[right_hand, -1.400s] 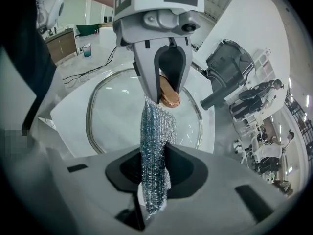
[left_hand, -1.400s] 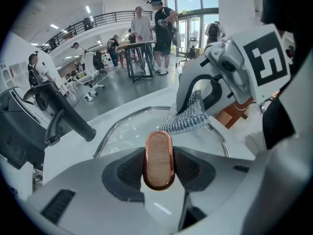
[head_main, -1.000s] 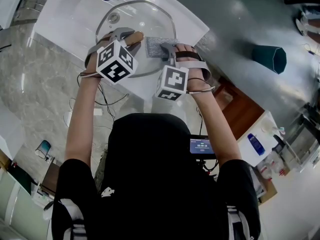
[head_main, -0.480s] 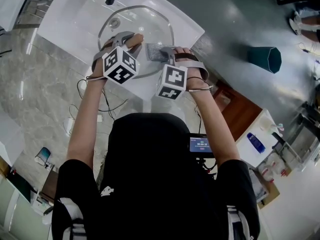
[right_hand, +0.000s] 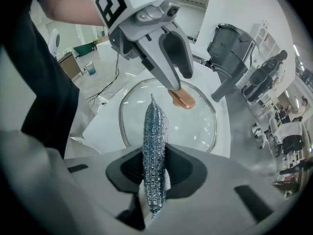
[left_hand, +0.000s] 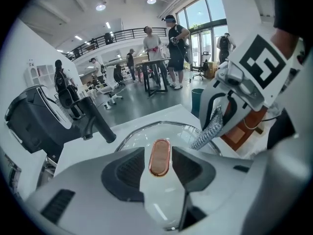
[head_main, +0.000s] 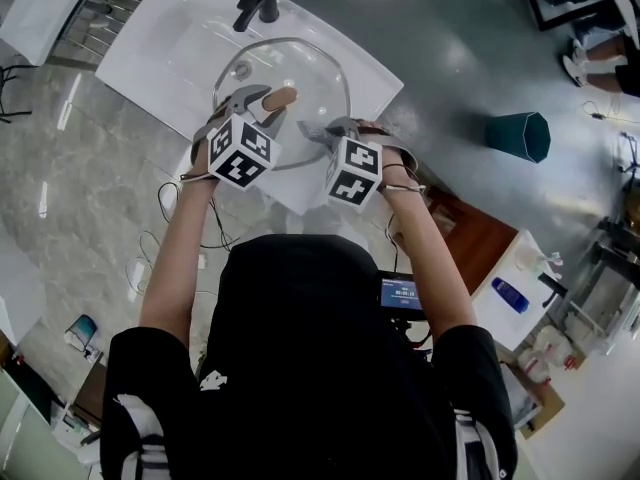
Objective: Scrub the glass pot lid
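Left gripper view shows the left gripper [left_hand: 159, 153] jaws clamped on the knob [left_hand: 160, 163] of the lid [left_hand: 182, 133], held above the basin [head_main: 170, 43]. The right gripper [right_hand: 154, 180] jaws pinch a scrubber [right_hand: 154, 141] over the basin too. The step calls for a firm hold on the knob and flat strokes across the glass. Whether the scrubber touches the glass I cannot tell.

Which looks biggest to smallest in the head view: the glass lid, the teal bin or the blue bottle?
glass lid
teal bin
blue bottle
The bin stands farther away on the floor, so it looks shrunken.
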Demonstrator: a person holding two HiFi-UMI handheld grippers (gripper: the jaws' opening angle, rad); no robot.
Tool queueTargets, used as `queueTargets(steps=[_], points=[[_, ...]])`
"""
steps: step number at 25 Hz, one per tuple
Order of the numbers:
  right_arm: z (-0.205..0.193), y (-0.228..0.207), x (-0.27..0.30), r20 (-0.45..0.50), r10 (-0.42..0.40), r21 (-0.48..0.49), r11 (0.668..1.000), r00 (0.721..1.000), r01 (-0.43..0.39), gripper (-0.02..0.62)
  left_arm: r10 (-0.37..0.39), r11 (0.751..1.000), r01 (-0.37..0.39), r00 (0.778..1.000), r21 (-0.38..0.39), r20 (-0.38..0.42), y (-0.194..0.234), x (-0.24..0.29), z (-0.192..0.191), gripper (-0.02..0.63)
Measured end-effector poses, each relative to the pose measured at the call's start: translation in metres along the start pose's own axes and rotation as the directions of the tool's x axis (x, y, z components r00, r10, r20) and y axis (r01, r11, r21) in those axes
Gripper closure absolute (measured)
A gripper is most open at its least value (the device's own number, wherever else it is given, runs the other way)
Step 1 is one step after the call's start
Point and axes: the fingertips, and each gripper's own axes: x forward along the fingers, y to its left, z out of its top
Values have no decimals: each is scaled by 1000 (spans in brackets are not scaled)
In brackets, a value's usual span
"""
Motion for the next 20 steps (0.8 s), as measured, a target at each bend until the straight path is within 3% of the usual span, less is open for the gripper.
queueTargets(steps=[5,12,16,20], points=[[12,-10,-23,73,-17,161,987,997,5,522,3,1000,-3,999,-22,44,1,-30,10,437],[29,-25,-64,151,-117,271,960,982,73,522,13,997,-4,993,-71,121,-4,-71,29,458],[52,-43,-101,245,-206,332,936,948,118,522,32,997,-20,986,-74,164,0,-97,49,503],[77,-59,-147,326,-315,355,915,892,193,523,63,997,-50,973,-63,223,2,-122,73,552]])
